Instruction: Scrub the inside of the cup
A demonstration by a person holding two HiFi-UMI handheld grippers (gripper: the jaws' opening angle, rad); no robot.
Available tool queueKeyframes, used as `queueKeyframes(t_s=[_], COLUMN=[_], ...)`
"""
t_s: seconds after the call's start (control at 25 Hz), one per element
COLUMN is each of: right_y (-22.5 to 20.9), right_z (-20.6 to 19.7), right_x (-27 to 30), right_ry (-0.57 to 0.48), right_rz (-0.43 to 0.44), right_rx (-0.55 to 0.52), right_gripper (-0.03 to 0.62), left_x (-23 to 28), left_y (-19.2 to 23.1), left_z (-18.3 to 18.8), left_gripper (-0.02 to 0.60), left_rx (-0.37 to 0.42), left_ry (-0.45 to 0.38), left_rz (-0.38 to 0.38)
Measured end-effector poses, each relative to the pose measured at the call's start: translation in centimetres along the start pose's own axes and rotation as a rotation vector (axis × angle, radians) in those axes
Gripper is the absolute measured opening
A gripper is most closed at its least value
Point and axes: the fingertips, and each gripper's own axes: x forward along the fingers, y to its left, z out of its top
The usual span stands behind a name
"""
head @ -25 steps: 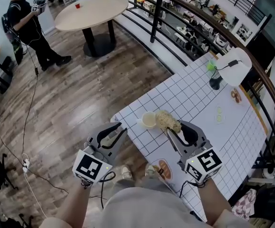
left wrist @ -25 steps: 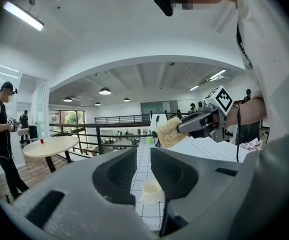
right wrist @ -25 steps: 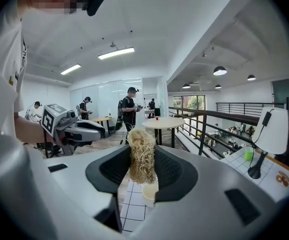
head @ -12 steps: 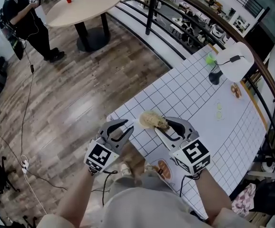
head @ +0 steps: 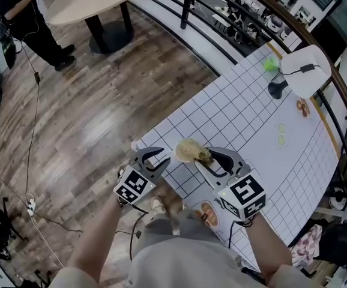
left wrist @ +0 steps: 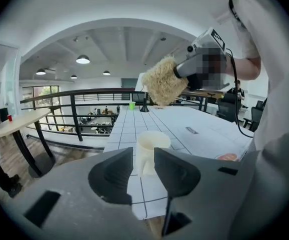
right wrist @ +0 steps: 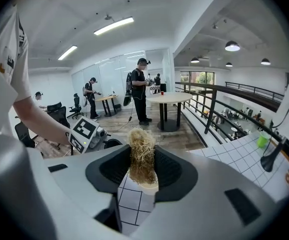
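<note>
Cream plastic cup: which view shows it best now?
Left gripper view: the cream plastic cup stands upright, rim and side clear. Head view shows it small, partly under the straw-coloured fibre scrubber. Right gripper view: only a pale sliver beneath it.

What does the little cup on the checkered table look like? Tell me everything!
The cup is small, plain and cream-coloured. It looks like plastic and has an open round top. It stands upright near the corner of the white gridded table, touching only the tabletop. The straw-coloured scrubber hangs above it, not touching. The left gripper, its jaws opening, faces the cup without pressing on it.
</note>
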Motion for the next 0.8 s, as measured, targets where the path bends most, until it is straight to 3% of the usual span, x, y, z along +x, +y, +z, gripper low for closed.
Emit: queueKeyframes(t_s=[0.24, 0.52, 0.8], right_y=[-1.0, -1.9, -1.6], right_z=[-1.5, -2.0, -3.4], right_x=[1.1, 0.6, 1.2], right_ry=[0.031, 0.039, 0.098], right_rz=[0.003, -0.025, 0.009], right_rx=[0.027, 0.044, 0.022], right_gripper=[0.14, 0.14, 0.14], left_x=[3.4, 4.1, 3.7], left_y=[-0.1, -0.2, -2.4], left_z=[-3.7, -3.1, -3.7], left_gripper=[0.12, 0.117, 0.063], left_rx=[0.021, -0.045, -0.02], left_ry=[0.089, 0.046, 0.058], left_rz=[-0.031, -0.012, -0.028])
